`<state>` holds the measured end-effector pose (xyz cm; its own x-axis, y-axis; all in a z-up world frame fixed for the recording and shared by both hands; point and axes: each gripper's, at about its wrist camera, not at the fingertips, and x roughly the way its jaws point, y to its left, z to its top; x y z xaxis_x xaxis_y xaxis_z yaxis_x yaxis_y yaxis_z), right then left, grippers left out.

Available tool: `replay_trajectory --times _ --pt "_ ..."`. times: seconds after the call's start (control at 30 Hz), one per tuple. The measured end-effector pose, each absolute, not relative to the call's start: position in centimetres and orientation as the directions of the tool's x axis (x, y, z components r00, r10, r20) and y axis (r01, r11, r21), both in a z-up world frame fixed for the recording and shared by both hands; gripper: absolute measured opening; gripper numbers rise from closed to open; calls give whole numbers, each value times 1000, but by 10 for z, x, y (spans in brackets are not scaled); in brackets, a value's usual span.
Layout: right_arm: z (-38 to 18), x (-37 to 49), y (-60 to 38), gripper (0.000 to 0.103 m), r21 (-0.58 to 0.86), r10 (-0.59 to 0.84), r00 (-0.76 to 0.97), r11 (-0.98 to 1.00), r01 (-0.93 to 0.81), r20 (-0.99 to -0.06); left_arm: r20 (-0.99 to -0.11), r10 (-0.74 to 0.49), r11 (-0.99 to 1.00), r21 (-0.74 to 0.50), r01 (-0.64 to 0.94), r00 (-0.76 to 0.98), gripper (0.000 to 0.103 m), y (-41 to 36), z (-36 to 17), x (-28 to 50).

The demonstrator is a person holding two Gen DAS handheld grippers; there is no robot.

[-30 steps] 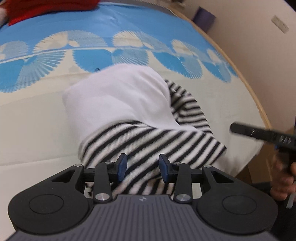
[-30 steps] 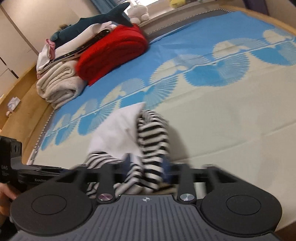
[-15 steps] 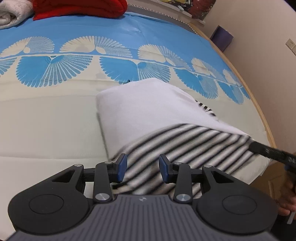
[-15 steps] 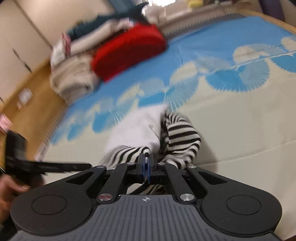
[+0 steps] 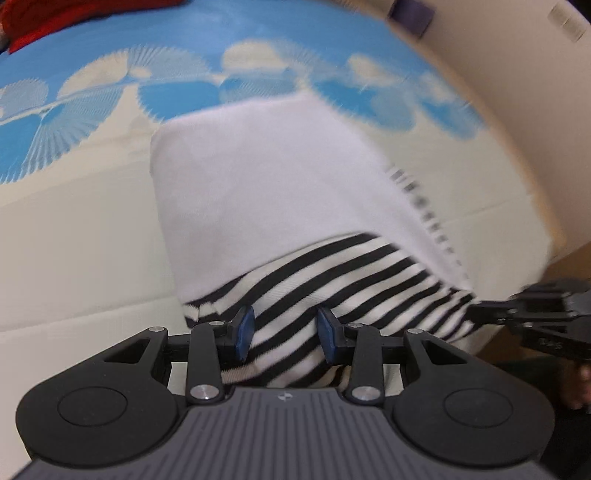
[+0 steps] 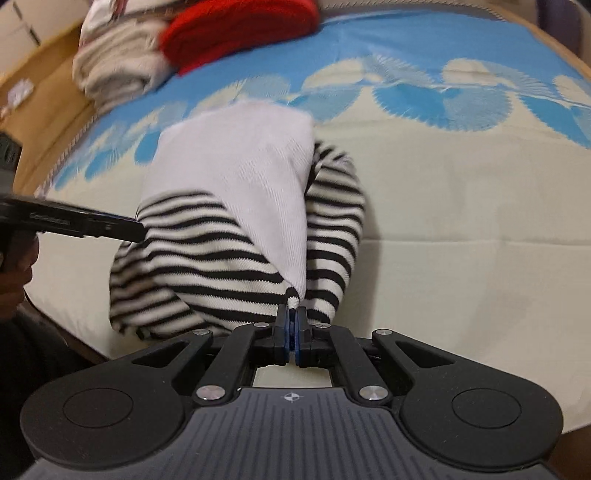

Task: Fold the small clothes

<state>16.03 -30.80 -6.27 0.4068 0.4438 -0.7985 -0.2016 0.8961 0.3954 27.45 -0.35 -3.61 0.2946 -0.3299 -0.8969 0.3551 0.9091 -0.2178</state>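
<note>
A small garment, white body (image 5: 266,177) with black-and-white striped parts (image 5: 332,280), lies on the bed. It also shows in the right wrist view (image 6: 236,184). My left gripper (image 5: 286,332) is open, its blue pads either side of the striped fabric near the bed's front edge. My right gripper (image 6: 291,332) is shut on a corner of the garment where white and striped cloth meet. In the left wrist view the right gripper (image 5: 491,314) is at the garment's right corner. In the right wrist view the left gripper (image 6: 136,230) reaches the striped sleeve from the left.
The bed cover (image 6: 461,192) is cream with a blue fan pattern. A red blanket (image 6: 240,26) and folded beige towels (image 6: 118,70) are stacked at the far end. A wooden bed edge (image 6: 40,122) and a beige wall (image 5: 535,74) border the bed.
My right gripper has kept its hold on the garment corner and the garment has shifted and spread on the bed. My left gripper stays open over the striped part.
</note>
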Motion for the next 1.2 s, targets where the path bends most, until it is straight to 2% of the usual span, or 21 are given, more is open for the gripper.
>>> replay_trajectory --times 0.13,0.27,0.33,0.37,0.47,0.6,0.7,0.8,0.87,1.0,1.13,1.2 --pt "-90 179 -286 1 282 341 313 934 -219 -887 -906 -327 902 -215 374 268 42 -5 -45 279" --pt "-96 188 -286 1 269 323 305 941 -208 -896 -867 -400 875 -265 405 296 42 10 -23 272" --pt "-94 188 -291 1 280 332 309 939 -202 -891 -872 -421 846 -277 455 250 42 10 -24 266" --pt "-95 188 -292 0 282 335 307 938 -203 -891 -895 -397 837 -261 480 205 42 7 -33 263" --pt "-101 186 -294 0 255 306 280 945 -205 -910 -960 -247 789 -121 603 131 56 -7 -67 249" --pt "-103 185 -290 0 245 294 270 948 -203 -917 -954 -273 804 -157 574 121 56 5 -67 252" --pt "-101 184 -284 0 268 324 263 936 -228 -909 -955 -266 789 -138 598 130 57 8 -65 248" --pt "-84 185 -287 4 279 340 355 936 -213 -871 -949 -284 804 -157 573 140 57 13 -58 251" --pt "-68 188 -300 15 339 371 452 928 -155 -811 -933 -311 831 -176 528 179 57 23 -46 251" --pt "-51 201 -327 20 478 398 612 878 -38 -683 -886 -366 881 -231 414 284 57 46 -21 262" --pt "-60 230 -332 47 586 407 639 806 85 -653 -861 -351 922 -250 295 369 57 67 -12 276" --pt "-72 246 -328 49 627 419 631 766 139 -652 -853 -355 928 -273 252 383 57 76 -9 284"
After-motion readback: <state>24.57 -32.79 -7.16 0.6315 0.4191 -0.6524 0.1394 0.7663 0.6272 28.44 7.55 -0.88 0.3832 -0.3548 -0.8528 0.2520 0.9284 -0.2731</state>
